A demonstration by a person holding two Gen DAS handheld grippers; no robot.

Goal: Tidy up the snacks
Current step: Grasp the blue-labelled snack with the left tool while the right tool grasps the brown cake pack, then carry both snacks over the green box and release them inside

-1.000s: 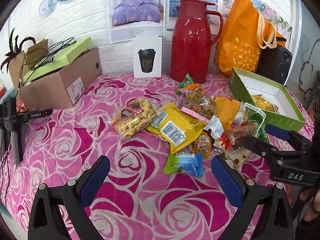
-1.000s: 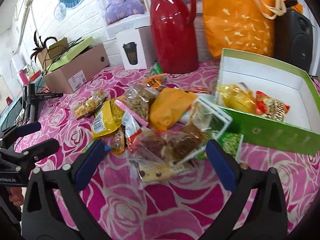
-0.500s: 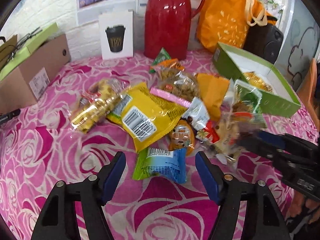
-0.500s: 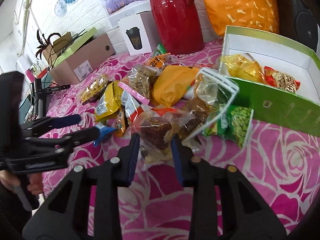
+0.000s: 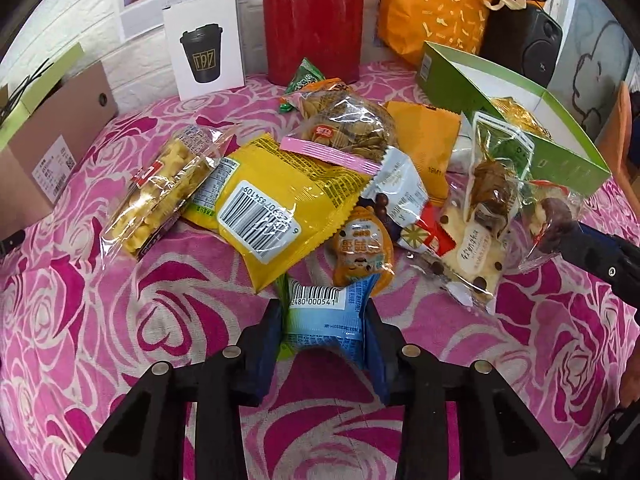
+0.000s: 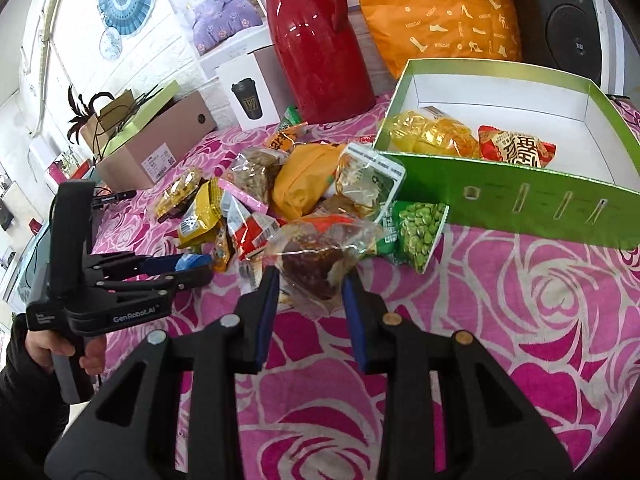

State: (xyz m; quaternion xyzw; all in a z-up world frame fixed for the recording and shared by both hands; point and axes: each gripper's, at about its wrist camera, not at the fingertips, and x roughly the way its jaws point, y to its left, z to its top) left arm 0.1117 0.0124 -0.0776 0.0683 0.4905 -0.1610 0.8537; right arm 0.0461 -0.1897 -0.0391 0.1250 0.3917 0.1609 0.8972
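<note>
Pinching a blue packet with my left gripper, I see its pads pressing in on both sides so the wrapper bows between them; those jaws have just been closing onto it. The packet lies on the pink cloth at the near edge of the snack pile, just ahead of the fingertips. My right gripper has a clear bag of dark brown pieces caught between its narrow blue pads, the bag's film crumpled between them. Just beyond that bag to the right sits a green pea packet, touching the front wall of the green box. Two packets already lie inside the box, one golden and one red. Ahead of the left gripper, a yellow bag with a barcode sprawls across the pile, with a clear bag of yellow bits to its left. Farther back stand a red jug and an orange tote. A hand grips the left tool's handle.
</note>
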